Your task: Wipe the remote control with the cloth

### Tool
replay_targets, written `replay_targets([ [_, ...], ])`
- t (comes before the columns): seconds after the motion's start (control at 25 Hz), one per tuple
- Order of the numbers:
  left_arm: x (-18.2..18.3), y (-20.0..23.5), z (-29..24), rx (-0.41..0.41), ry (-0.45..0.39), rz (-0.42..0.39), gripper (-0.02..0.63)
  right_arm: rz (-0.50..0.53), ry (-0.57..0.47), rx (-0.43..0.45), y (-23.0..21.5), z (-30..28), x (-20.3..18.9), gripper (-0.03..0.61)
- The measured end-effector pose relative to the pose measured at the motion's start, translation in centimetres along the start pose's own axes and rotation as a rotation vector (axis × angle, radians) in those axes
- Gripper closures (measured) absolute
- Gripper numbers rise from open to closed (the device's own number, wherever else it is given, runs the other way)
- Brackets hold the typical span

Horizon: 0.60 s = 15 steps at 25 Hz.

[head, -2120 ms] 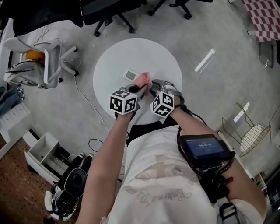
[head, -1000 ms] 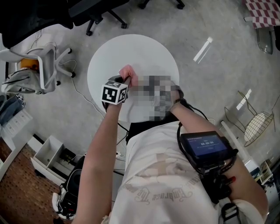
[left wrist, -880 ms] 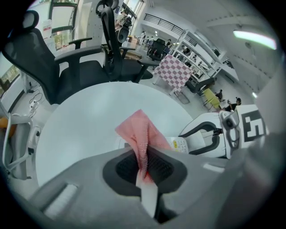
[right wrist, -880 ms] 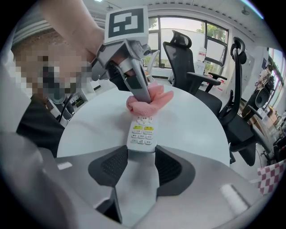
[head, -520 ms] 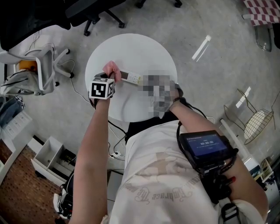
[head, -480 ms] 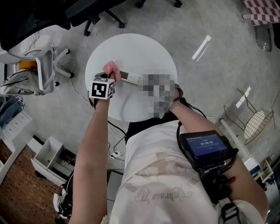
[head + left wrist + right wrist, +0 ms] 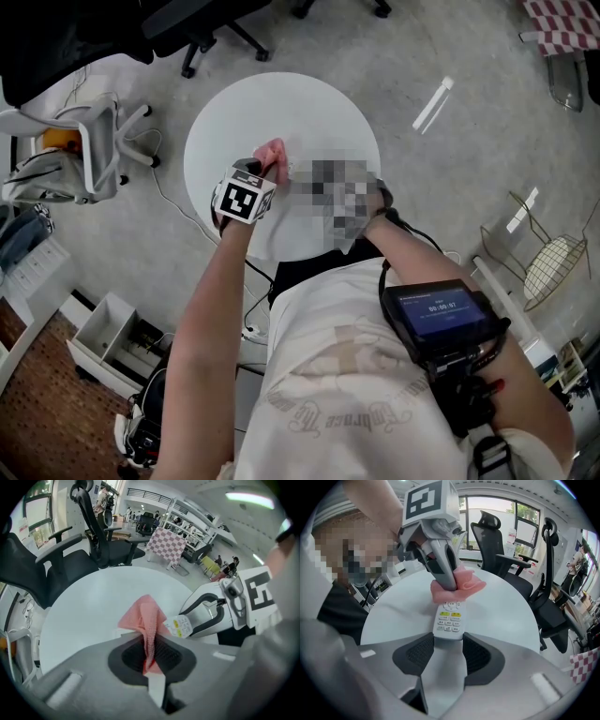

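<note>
My left gripper (image 7: 265,172) is shut on a pink cloth (image 7: 274,152) over the round white table (image 7: 281,103). In the left gripper view the cloth (image 7: 145,618) is bunched between the jaws of that gripper (image 7: 151,651), next to the tip of the white remote control (image 7: 179,626). In the right gripper view my right gripper (image 7: 449,648) is shut on the near end of the remote (image 7: 450,618). The left gripper (image 7: 446,584) presses the cloth (image 7: 459,585) onto the remote's far end. A blurred patch covers the right gripper in the head view.
Black office chairs (image 7: 501,550) stand behind the table (image 7: 501,606). A white chair (image 7: 84,141) and a cable lie on the floor at the left. A wire basket (image 7: 548,277) stands at the right, and a checked cloth (image 7: 562,23) lies at the top right.
Half a second ago the left gripper held the cloth at the remote's left end. It has slid right along the remote toward the right gripper. The right gripper has kept still.
</note>
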<state>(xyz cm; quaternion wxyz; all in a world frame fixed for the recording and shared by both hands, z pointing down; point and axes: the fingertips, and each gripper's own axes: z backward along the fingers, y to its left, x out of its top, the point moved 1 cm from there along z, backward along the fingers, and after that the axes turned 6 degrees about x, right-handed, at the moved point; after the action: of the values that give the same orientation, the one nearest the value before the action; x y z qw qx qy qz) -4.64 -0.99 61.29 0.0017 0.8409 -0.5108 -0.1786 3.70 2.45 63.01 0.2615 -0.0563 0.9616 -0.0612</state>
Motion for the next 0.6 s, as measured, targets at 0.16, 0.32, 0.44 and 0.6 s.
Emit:
replay_targets([
  [0.16, 0.9, -1.9, -0.1, -0.042, -0.036, 0.046, 0.595, -0.005, -0.001, 0.001, -0.1, 0.0, 0.0, 0.376],
  [0.32, 1.8, -5.6, -0.6, -0.133, -0.054, 0.01, 0.595, -0.002, -0.001, 0.005, -0.1, 0.0, 0.1, 0.376],
  [0.44, 2.4, -7.5, -0.8, -0.198, -0.072, 0.027, 0.595, -0.003, -0.001, 0.005, -0.2, -0.1, 0.1, 0.376],
  [0.6, 3.0, -10.1, -0.4, -0.356, -0.122, 0.094, 0.595, -0.004, -0.01, 0.003, -0.2, 0.0, 0.3, 0.376],
])
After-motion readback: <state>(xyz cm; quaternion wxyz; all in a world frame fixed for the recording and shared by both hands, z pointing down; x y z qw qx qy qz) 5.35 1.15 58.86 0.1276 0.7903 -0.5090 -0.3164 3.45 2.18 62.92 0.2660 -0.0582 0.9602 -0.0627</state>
